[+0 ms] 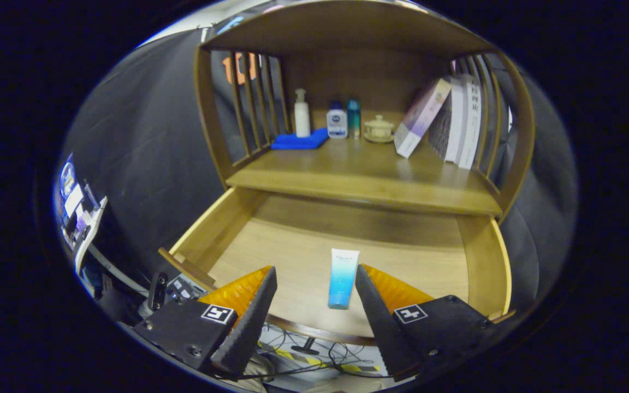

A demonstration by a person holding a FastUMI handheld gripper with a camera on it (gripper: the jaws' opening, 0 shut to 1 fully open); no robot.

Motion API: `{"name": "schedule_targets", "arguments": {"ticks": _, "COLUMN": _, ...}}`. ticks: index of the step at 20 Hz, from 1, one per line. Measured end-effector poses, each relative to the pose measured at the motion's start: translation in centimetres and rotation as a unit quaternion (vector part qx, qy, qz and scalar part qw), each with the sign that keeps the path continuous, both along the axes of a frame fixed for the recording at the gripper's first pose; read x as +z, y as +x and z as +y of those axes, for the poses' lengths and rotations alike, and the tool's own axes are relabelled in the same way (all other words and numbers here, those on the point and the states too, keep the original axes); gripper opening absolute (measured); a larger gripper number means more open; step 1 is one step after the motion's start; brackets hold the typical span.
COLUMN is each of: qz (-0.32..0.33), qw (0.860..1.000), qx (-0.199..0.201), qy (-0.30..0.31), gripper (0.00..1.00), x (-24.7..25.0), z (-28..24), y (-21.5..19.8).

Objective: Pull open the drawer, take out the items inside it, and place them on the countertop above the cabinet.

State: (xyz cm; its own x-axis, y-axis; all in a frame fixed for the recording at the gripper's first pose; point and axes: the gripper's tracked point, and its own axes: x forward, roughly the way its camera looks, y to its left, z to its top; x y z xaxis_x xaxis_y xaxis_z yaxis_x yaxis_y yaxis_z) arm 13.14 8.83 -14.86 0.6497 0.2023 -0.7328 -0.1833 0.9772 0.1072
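Bare drawer [287,245] floor surrounds the tube [343,278] between the released claw [314,275] fingers.

My gripper [314,278] hangs with its jaws spread wide. My two fingers [254,311] angle in toward each other, tips well apart, nothing pressed between them. I hold it level, pointing forward and slightly down, both fingers free, touching nothing at all, left finger matching the right.
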Motion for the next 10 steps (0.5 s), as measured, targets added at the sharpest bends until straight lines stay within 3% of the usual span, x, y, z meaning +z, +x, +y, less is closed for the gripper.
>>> {"name": "schedule_targets", "arguments": {"ticks": 10, "qz": 0.200, "qw": 0.980, "qx": -0.004, "qy": 0.008, "gripper": 0.90, "x": -6.1, "z": -0.1, "y": 2.8}}
